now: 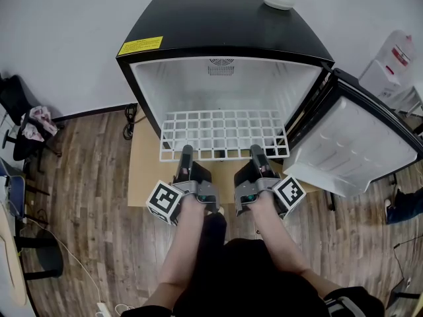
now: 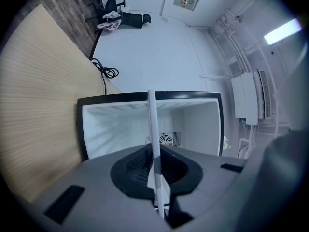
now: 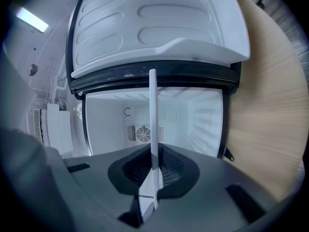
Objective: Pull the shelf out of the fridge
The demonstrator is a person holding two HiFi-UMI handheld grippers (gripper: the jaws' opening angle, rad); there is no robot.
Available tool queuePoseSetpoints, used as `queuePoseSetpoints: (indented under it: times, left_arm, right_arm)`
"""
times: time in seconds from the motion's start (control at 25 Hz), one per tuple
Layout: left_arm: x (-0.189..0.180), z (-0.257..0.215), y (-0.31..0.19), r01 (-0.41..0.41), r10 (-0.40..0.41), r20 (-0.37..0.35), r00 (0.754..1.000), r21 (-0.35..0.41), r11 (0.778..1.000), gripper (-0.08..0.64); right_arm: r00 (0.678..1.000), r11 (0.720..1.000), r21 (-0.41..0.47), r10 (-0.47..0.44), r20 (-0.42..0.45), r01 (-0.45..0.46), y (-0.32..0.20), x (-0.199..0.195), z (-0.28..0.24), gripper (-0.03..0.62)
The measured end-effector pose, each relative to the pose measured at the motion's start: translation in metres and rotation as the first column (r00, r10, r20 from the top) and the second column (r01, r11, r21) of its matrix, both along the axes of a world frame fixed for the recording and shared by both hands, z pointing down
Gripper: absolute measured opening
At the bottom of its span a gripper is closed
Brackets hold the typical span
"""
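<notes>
Glossy black on the outer shell of the fridge, with smooth white plastic lining its inside and the moulded inner face of the door; smooth white-coated wire for the shelf. Matt dark-grey plastic on the left tool and the right tool, with flat black-and-white print on the faces of their marker cubes. Pale, matt wood grain on the board beneath the fridge, and darker brown wood planking with a faint sheen for the floor.
</notes>
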State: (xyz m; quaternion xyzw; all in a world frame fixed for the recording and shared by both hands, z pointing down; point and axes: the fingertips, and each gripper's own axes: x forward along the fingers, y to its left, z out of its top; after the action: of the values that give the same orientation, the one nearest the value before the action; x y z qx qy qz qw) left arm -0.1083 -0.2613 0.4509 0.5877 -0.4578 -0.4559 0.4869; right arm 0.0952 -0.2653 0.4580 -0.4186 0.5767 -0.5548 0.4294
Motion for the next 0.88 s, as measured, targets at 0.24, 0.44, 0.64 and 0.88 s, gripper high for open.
queuePoseSetpoints:
  times: [0.24, 0.44, 0.64, 0.88]
  left_arm:
    - [0.001, -0.001, -0.001, -0.008, 0.008, -0.016, 1.0, 0.005, 1.0, 0.025]
    - [0.001, -0.003, 0.001, -0.018, 0.019, -0.032, 0.999, 0.021, 1.0, 0.026]
    - [-0.001, -0.003, 0.006, -0.036, 0.037, -0.031, 0.999, 0.028, 0.999, 0.028]
    - [-0.001, -0.005, 0.019, -0.052, 0.053, -0.06, 0.997, 0.017, 0.998, 0.058]
  right_arm:
    - [1.0, 1.0, -0.003, 0.005, 0.026, -0.005, 0.0, 0.0, 0.001, 0.012]
    - [0.998, 1.0, 0.005, 0.016, 0.055, -0.017, 0.002, 0.001, -0.001, 0.015]
    - [0.998, 1.0, 0.028, -0.002, 0.064, 0.0, 0.003, 0.001, -0.009, 0.092]
    - [0.997, 1.0, 0.008, 0.019, 0.069, -0.02, 0.015, 0.005, -0.007, 0.095]
